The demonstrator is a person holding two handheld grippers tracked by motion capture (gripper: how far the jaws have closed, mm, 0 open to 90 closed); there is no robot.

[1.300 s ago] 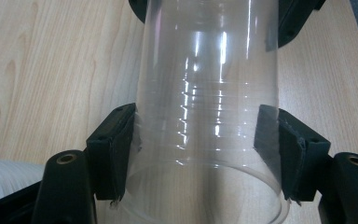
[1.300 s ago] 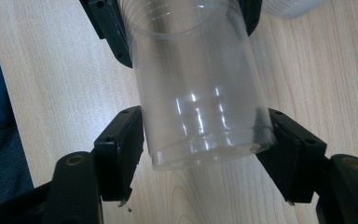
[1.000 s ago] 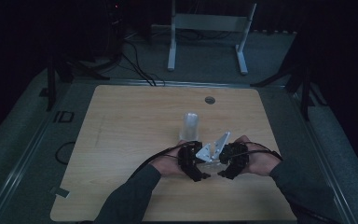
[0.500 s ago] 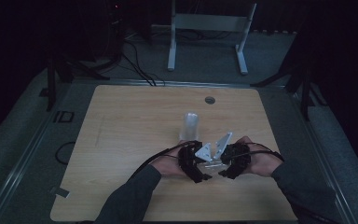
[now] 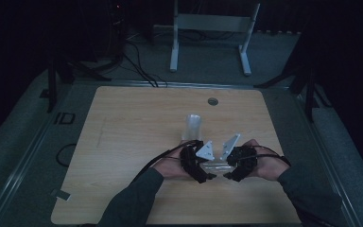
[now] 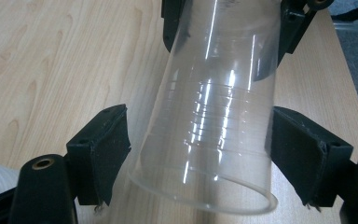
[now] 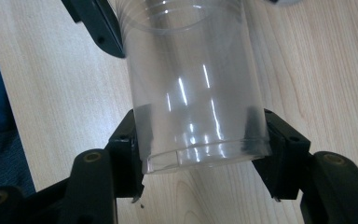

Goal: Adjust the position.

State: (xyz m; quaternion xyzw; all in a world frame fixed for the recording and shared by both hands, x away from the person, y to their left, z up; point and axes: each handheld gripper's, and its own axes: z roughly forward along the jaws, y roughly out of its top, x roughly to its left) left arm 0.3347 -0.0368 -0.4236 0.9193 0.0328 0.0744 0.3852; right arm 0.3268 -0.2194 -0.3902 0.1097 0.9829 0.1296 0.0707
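High view first: both grippers sit low on the wooden table (image 5: pixel 123 142), on the person's side of the upright stack of clear cups (image 5: pixel 193 126), which stands on the table near the middle. The left gripper (image 5: pixel 207 176) and right gripper (image 5: pixel 228 175) point at each other, tips almost meeting, and a clear plastic cup (image 5: pixel 216 166) lies sideways between them, just nearer the person than the stack. There's also a small round grommet hole (image 5: pixel 212 101) on the far side of the stack, well apart from the hands.

Left gripper view: the cup (image 6: pixel 214 121) runs lengthwise between the black jaws, rim end toward the camera. The left gripper (image 6: pixel 200 161) has just been opening up; there's a clear gap between the left-hand pad and the cup wall, and the other pad sits right by the wall, so it isn't clamping anything. The right gripper's jaws show at the far end of the cup.

Right gripper view: totally different story. The right gripper (image 7: pixel 200 149) is closed tight on the base end of the cup (image 7: pixel 191 79), both pads pressed against the wall. The cup is held just above the table, open mouth pointing away toward the left gripper's jaw at the top.
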